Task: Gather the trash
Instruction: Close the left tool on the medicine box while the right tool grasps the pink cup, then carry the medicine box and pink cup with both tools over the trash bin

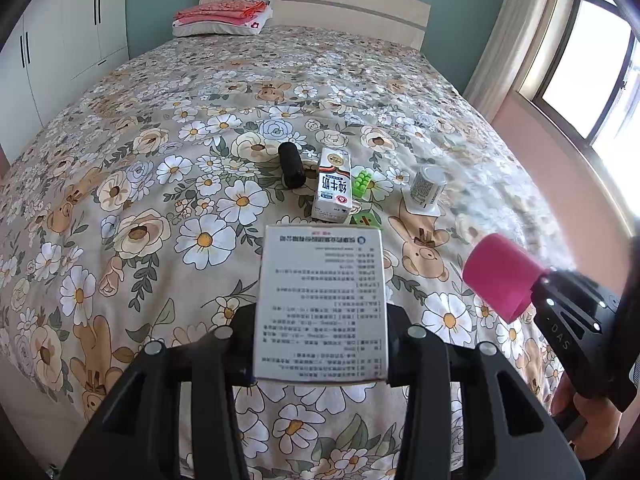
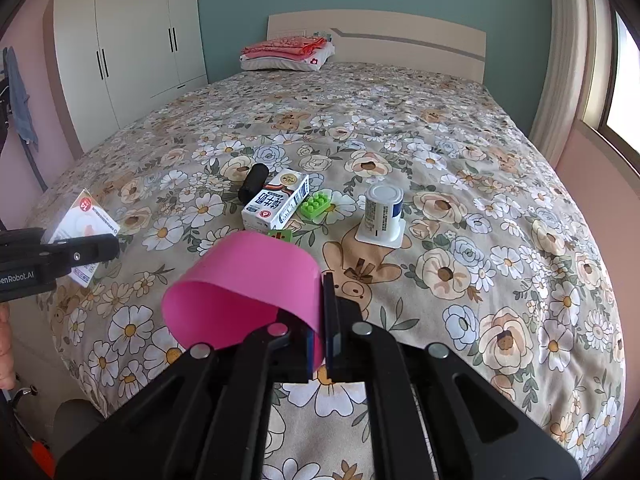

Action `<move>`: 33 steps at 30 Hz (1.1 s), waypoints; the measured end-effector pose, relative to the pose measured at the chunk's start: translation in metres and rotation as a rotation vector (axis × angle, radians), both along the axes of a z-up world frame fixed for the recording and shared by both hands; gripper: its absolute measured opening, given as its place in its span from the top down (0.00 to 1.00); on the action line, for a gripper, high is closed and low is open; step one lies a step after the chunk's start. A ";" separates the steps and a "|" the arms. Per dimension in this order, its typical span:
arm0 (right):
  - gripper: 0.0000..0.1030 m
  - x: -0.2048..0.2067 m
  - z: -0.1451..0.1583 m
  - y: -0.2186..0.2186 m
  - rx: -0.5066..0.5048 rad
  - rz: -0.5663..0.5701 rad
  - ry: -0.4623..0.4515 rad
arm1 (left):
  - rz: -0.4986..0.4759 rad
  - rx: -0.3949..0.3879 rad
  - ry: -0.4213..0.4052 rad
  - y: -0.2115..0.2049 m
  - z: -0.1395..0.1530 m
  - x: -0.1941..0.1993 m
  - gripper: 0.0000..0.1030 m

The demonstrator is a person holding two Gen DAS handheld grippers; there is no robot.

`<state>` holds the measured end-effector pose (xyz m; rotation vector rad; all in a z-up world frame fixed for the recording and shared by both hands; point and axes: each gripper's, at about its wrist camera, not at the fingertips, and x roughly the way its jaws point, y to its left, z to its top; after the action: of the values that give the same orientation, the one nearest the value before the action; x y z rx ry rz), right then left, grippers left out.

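Observation:
My left gripper [image 1: 322,344] is shut on a white printed carton box [image 1: 322,304], held above the near part of the bed; it also shows in the right wrist view [image 2: 84,236]. My right gripper [image 2: 322,340] is shut on the rim of a pink cup [image 2: 248,284], seen also in the left wrist view [image 1: 502,276]. On the floral bedspread lie a milk carton [image 1: 333,186], a black cylinder [image 1: 291,165], a green toy brick [image 1: 362,185], a green tile [image 1: 366,220] and an upturned yogurt cup [image 1: 426,192].
The bed [image 2: 480,240] fills both views. Folded red bedding on a pillow [image 2: 286,54] lies by the headboard. A white wardrobe [image 2: 128,44] stands at left, a window [image 1: 592,80] at right. The bed's near edge drops to the floor [image 2: 76,420].

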<state>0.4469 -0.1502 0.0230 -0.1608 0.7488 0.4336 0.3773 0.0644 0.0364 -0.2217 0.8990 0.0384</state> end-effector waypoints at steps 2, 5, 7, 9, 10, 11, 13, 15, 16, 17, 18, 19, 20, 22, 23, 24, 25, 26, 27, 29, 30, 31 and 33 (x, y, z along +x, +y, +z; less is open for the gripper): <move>0.95 -0.013 0.016 0.000 0.001 -0.003 -0.026 | -0.005 0.003 -0.025 0.002 0.013 -0.013 0.56; 0.95 -0.036 0.041 -0.001 0.002 -0.002 -0.071 | -0.013 0.006 -0.057 0.004 0.033 -0.031 0.56; 0.95 -0.052 0.055 -0.002 0.000 0.000 -0.098 | -0.015 0.017 -0.082 0.005 0.046 -0.045 0.56; 0.95 -0.068 0.069 -0.003 -0.004 -0.003 -0.128 | -0.018 0.028 -0.105 0.006 0.058 -0.060 0.56; 0.95 -0.076 0.076 -0.004 -0.003 0.000 -0.139 | -0.022 0.031 -0.116 0.006 0.064 -0.067 0.56; 0.95 -0.084 0.083 -0.005 -0.004 -0.002 -0.153 | -0.027 0.033 -0.128 0.006 0.069 -0.075 0.56; 0.95 -0.100 0.095 -0.008 0.004 -0.003 -0.175 | -0.036 0.044 -0.152 0.006 0.079 -0.089 0.56; 0.95 -0.116 0.106 -0.012 0.010 -0.005 -0.202 | -0.048 0.056 -0.171 0.004 0.086 -0.104 0.56; 0.95 -0.123 0.112 -0.014 0.014 -0.006 -0.213 | -0.056 0.063 -0.180 0.002 0.089 -0.111 0.56; 0.95 -0.131 0.116 -0.017 0.017 -0.007 -0.223 | -0.063 0.070 -0.187 0.001 0.092 -0.118 0.56; 0.95 -0.138 0.121 -0.019 0.019 -0.006 -0.234 | -0.072 0.079 -0.194 0.000 0.094 -0.125 0.56; 0.95 -0.147 0.124 -0.021 0.019 -0.006 -0.242 | -0.082 0.091 -0.201 -0.001 0.097 -0.132 0.56; 0.95 -0.155 0.128 -0.023 0.022 -0.007 -0.249 | -0.091 0.105 -0.208 -0.003 0.098 -0.139 0.56; 0.95 -0.170 0.133 -0.027 0.021 -0.003 -0.262 | -0.111 0.131 -0.216 -0.007 0.099 -0.151 0.56; 0.95 -0.176 0.135 -0.030 0.020 -0.004 -0.267 | -0.118 0.140 -0.218 -0.008 0.099 -0.156 0.56; 0.95 -0.183 0.136 -0.032 0.021 -0.004 -0.269 | -0.128 0.141 -0.217 -0.009 0.098 -0.161 0.56; 0.95 -0.188 0.136 -0.035 0.022 -0.005 -0.270 | -0.142 0.140 -0.215 -0.010 0.098 -0.166 0.56; 0.95 -0.194 0.137 -0.038 0.022 -0.007 -0.273 | -0.152 0.141 -0.216 -0.011 0.097 -0.170 0.56; 0.95 -0.200 0.136 -0.041 0.020 -0.007 -0.274 | -0.158 0.147 -0.219 -0.012 0.096 -0.175 0.56; 0.95 -0.211 0.134 -0.046 0.025 -0.007 -0.268 | -0.175 0.159 -0.227 -0.014 0.094 -0.188 0.56; 0.95 -0.217 0.132 -0.048 0.023 -0.004 -0.266 | -0.183 0.161 -0.230 -0.014 0.092 -0.194 0.56; 0.95 -0.222 0.130 -0.050 0.020 -0.001 -0.265 | -0.191 0.164 -0.230 -0.014 0.090 -0.199 0.56; 0.95 -0.234 0.124 -0.051 0.013 0.009 -0.256 | -0.212 0.177 -0.221 -0.014 0.083 -0.208 0.56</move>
<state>0.2129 -0.2016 0.1471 -0.2028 0.4940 0.4170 0.1697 0.0503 0.1196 0.0348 0.6900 -0.1018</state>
